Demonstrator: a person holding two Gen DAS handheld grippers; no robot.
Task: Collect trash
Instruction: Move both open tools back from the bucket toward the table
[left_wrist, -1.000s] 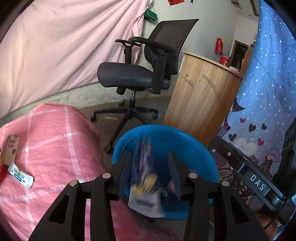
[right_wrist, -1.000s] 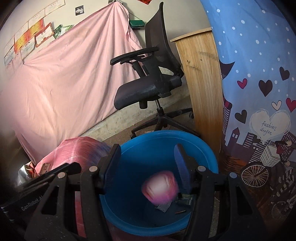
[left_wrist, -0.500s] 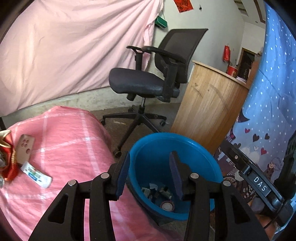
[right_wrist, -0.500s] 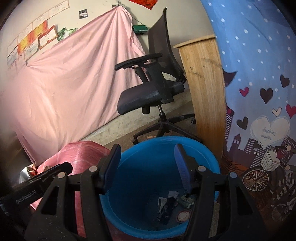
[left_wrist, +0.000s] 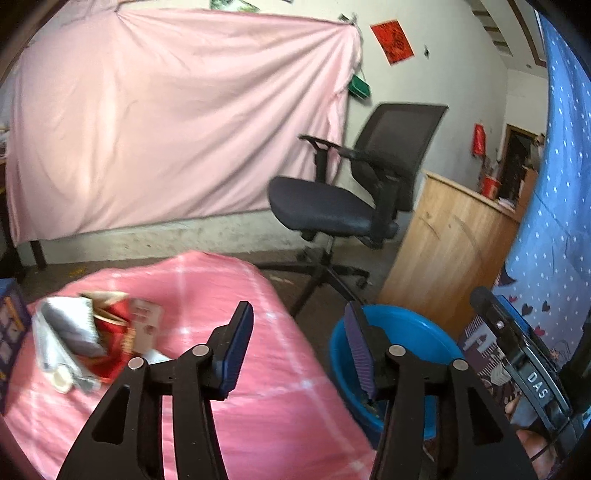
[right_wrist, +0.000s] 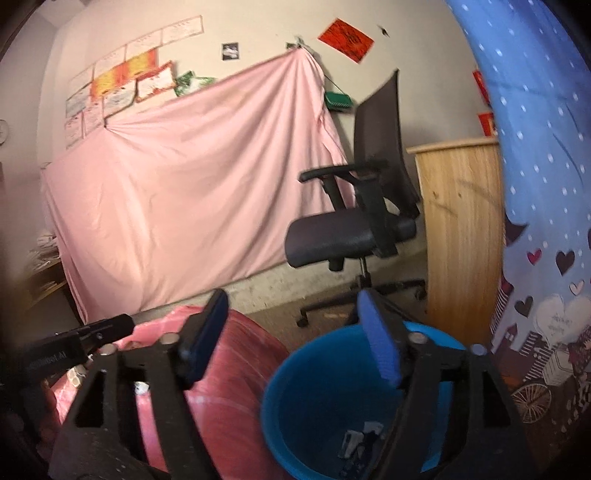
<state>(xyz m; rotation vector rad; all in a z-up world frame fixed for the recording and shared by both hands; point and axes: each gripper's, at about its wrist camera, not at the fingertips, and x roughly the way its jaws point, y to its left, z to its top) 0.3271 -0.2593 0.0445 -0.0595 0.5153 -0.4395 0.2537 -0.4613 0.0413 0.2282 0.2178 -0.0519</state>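
Note:
A blue plastic basin (left_wrist: 413, 336) (right_wrist: 325, 398) stands on the floor beside the pink-covered surface (left_wrist: 258, 398), with scraps of trash (right_wrist: 360, 441) lying in its bottom. Crumpled wrappers (left_wrist: 85, 336), silver and red, lie in a heap on the pink cloth to the left. My left gripper (left_wrist: 297, 332) hangs over the cloth's right edge, its jaws opening and nothing between them. Above the near rim of the basin my right gripper (right_wrist: 291, 332) has its jaws opening wide, also empty. The right gripper's body (left_wrist: 524, 369) shows at the right of the left wrist view.
A black office chair (left_wrist: 354, 206) stands behind the basin. A rounded wooden counter (left_wrist: 450, 251) is to its right, and a blue patterned curtain (right_wrist: 535, 184) hangs at the far right. A pink sheet (left_wrist: 166, 129) covers the back wall.
A blue and yellow wrapper and a pink piece fell from the two grippers into the basin. Both grippers then rose and swung left, bringing the trash pile into view, and their jaws widened.

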